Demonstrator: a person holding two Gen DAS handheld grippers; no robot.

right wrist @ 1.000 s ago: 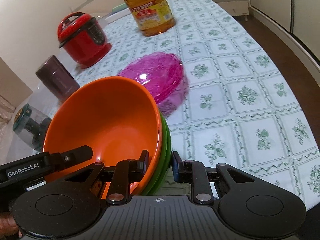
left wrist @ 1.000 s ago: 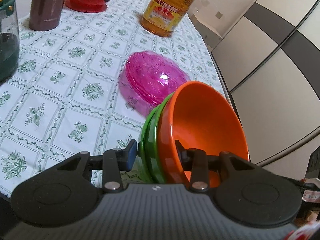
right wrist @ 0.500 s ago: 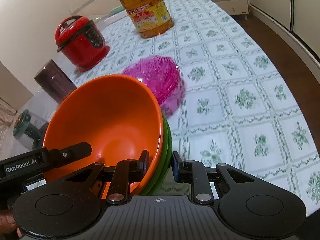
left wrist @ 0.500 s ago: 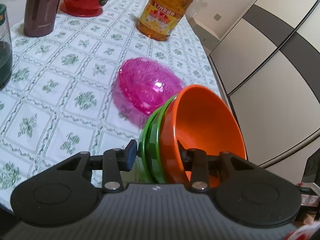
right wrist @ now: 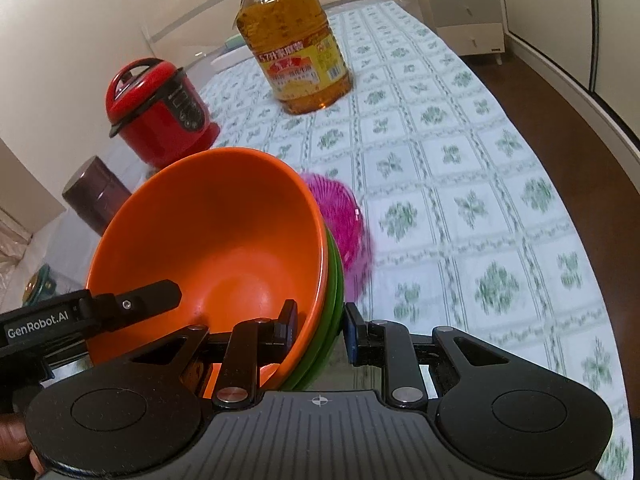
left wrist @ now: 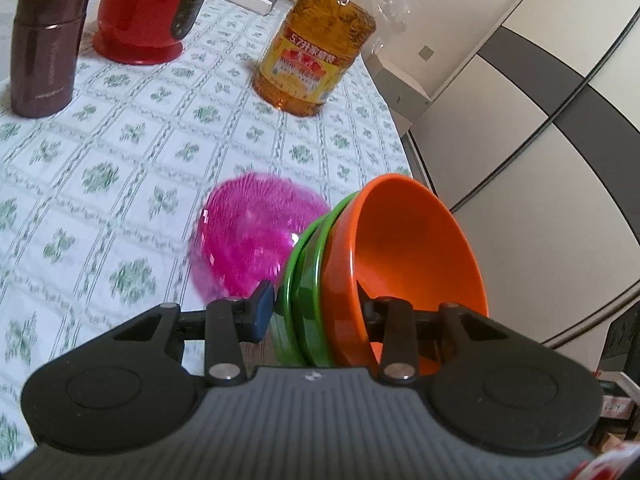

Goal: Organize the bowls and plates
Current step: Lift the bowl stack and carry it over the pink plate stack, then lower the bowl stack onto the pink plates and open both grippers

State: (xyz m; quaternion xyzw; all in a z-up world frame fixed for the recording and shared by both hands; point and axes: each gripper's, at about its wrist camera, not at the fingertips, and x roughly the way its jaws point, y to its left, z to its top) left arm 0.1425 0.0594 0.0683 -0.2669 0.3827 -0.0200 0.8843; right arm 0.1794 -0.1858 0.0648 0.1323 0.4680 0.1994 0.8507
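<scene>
Both tongs had carried the nested bowls onward across the patterned surface since the earlier pictures: the pink dish lay closer ahead of the fingertips than before, and the oil bottle and red cooker loomed larger beyond it. The left tongs were narrowed to a partial gap and clamped on one side of the stack's rims, blue pad outside against the green bowls and the other finger inside the orange bowl. The right tongs gripped the opposite side the same way, one finger inside the orange bowl and the blue pad against the green bowls, so the stack hung tilted between the two, off the surface. The step in hand looked like the carry of the bowl stack toward the pink dish, which lay just ahead of and below both tongs. The next move probably called for both hands to travel together, level the stack, lower it onto or beside the dish, and only then ease the grips apart. Writing: "GenRobot.AI" on the left tongs' body as seen from the right wrist; the bottle's yellow-and-red label carried Chinese characters and what looked like "5.7", not clearly readable; faint lettering on the brown canister was illegible.
</scene>
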